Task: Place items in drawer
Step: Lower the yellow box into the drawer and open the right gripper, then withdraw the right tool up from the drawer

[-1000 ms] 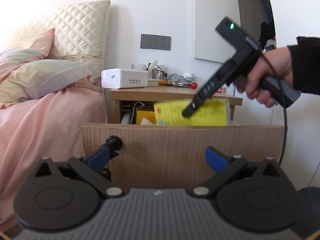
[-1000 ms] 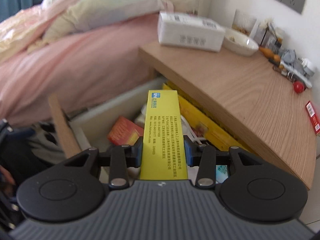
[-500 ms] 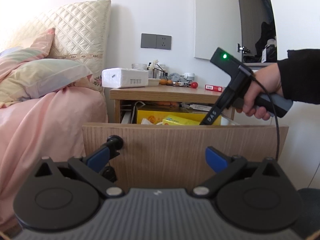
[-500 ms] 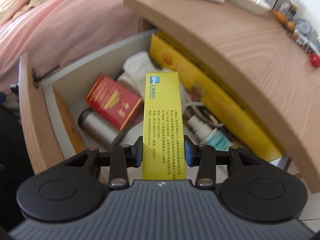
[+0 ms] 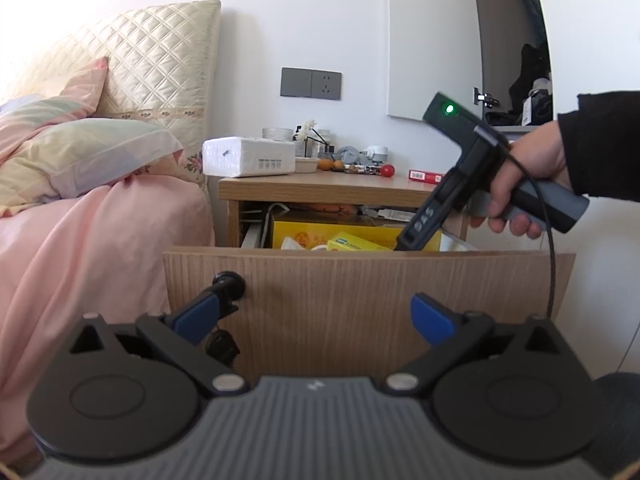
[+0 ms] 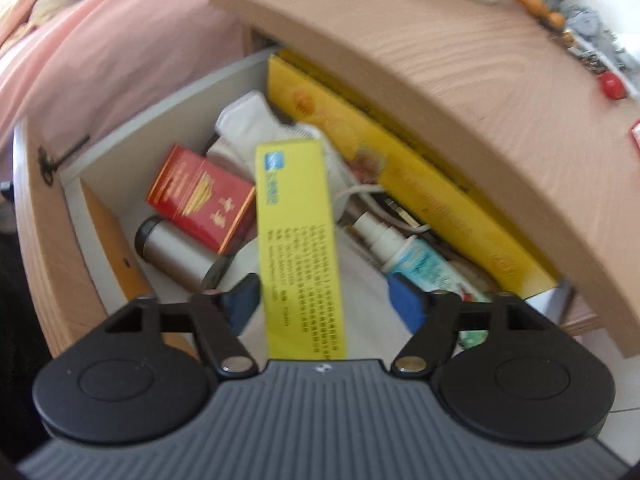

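Observation:
The nightstand drawer stands pulled out. In the right wrist view my right gripper is over the open drawer with its jaws spread. The long yellow box lies between the fingers, free of the pads, tilted over the drawer's contents. In the left wrist view the yellow box peeks above the drawer front beside the right gripper's tip. My left gripper is open and empty, in front of the drawer's front panel, near its black knob.
In the drawer lie a red box, a silver flask, a spray bottle, a large yellow box and white cloth. The nightstand top holds a tissue pack and small items. The bed is on the left.
My right gripper lowered the yellow box into the drawer and has opened, letting go of it. The box has tilted left. The left gripper has not moved.

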{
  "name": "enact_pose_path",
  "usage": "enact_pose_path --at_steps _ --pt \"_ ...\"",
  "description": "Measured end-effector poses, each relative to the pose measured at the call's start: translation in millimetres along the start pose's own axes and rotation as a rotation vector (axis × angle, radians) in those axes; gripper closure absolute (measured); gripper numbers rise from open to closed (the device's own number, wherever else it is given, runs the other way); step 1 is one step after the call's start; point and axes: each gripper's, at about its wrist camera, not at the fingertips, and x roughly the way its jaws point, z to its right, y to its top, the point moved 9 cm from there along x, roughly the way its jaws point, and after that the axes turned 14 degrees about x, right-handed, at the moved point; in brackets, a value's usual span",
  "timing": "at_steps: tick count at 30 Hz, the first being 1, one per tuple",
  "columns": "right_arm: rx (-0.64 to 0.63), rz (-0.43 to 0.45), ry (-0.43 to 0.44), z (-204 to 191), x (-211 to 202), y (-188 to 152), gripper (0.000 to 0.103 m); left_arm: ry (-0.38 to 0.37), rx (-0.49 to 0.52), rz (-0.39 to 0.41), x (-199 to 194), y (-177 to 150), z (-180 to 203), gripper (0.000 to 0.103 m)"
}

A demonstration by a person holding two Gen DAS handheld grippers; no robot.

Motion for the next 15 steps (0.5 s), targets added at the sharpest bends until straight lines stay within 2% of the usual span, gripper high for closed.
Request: enact_pose_path --at_steps 4,9,15 --pt "0.047 0.058 0.012 0 -23 0 0.023 0.002 0.005 0.007 -2 1 1 0.0" --pt "0.121 0.19 0.028 -7 -64 -6 0.023 0.002 -0.007 0.023 -4 4 0 0.0" --pt "0.178 0.341 0.021 -15 -87 -7 0.023 0.01 -0.013 0.039 -6 6 -2 0.0"
